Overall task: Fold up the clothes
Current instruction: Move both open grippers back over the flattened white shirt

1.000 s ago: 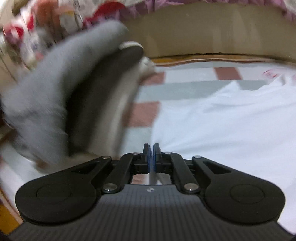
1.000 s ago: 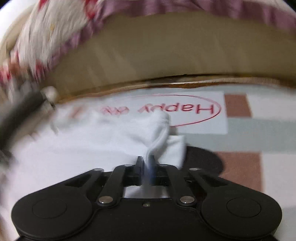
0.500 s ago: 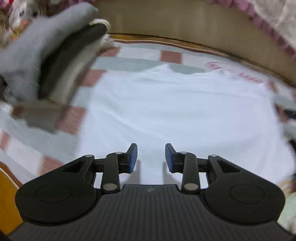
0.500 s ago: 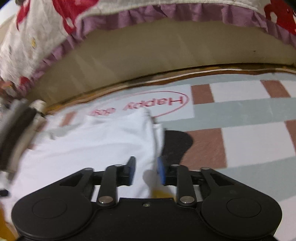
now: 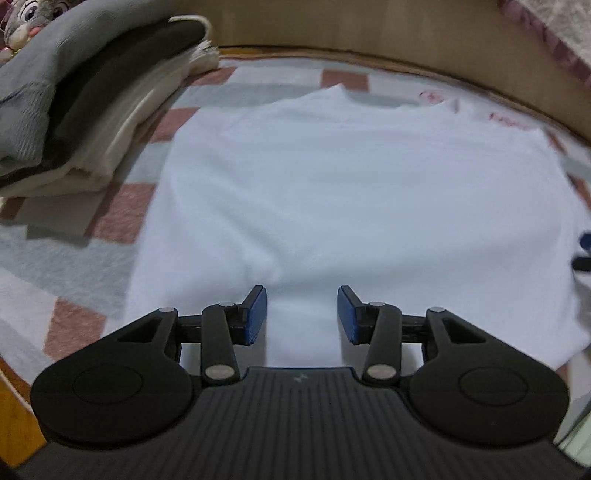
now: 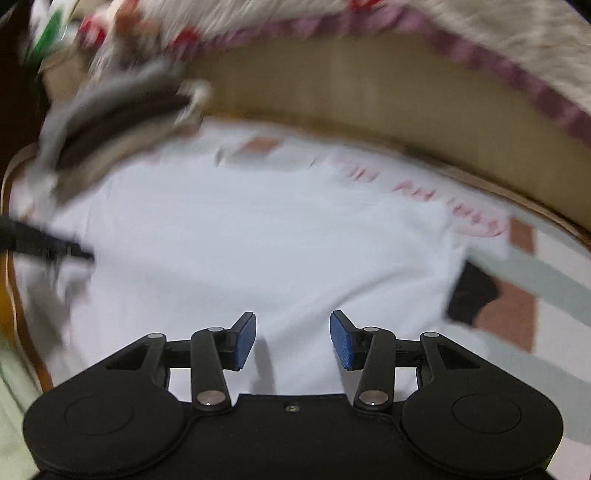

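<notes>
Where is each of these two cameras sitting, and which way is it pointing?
Left wrist: sits on the left gripper, looking forward along its open blue-padded fingers over a white garment toward a stack of folded clothes; only the gripper's black body shows.
Right wrist: sits on the right gripper, fingers also open, looking over the same garment toward a tan wall; the picture is blurred.
Shared: the white garment, the checked mat and the folded stack; each view glimpses a dark part at its edge, probably the other gripper.

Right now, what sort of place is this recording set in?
Probably a bedroom floor beside a bed: a checked mat under the white garment, a frilled bedspread overhanging, and a plush toy behind folded clothes.
</notes>
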